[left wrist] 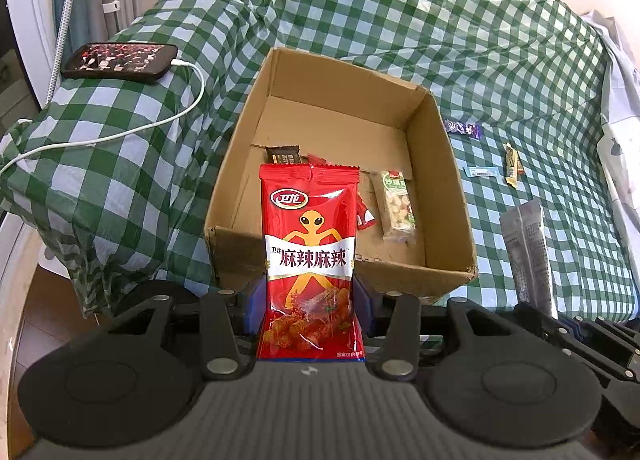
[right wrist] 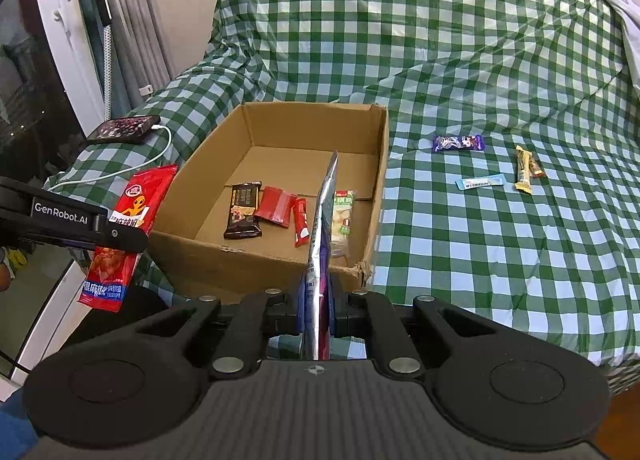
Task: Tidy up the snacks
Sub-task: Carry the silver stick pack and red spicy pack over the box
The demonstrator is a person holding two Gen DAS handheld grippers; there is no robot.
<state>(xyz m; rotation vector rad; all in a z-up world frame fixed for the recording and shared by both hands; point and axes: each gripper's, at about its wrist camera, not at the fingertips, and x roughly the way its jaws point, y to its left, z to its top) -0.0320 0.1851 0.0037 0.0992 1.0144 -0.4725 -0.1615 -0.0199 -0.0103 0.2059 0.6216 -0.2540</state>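
Cardboard, open-topped and set on a green-checked bed cover (right wrist: 480, 60), the box (right wrist: 372, 180) already holds four snacks on its floor: a dark chocolate bar (right wrist: 243, 210), a red packet (right wrist: 277, 206), a slim red sachet (right wrist: 301, 226) and a pale nut bar (right wrist: 343, 216). Two more are on their way. The left tongs (left wrist: 310, 296) are closed partway around a red spicy-strip packet (left wrist: 310, 236), gripping it by its sides low down so that it stands upright just short of the box's near wall; in the right wrist view the same packet hangs outside the box's left corner. The right tongs (right wrist: 318, 316) are pinched almost fully together on a thin silver foil pouch (right wrist: 322, 244), held edge-on above the near rim. Left to gather, by my reckoning, are four loose items lying on the cover to the right of the box, well apart from it: a purple candy bar (right wrist: 457, 143), a light blue sachet (right wrist: 480, 182), and a yellow stick (right wrist: 523, 170) touching a small orange-tipped one (right wrist: 537, 169). Roughly half done, then, once both held packets are dropped in.
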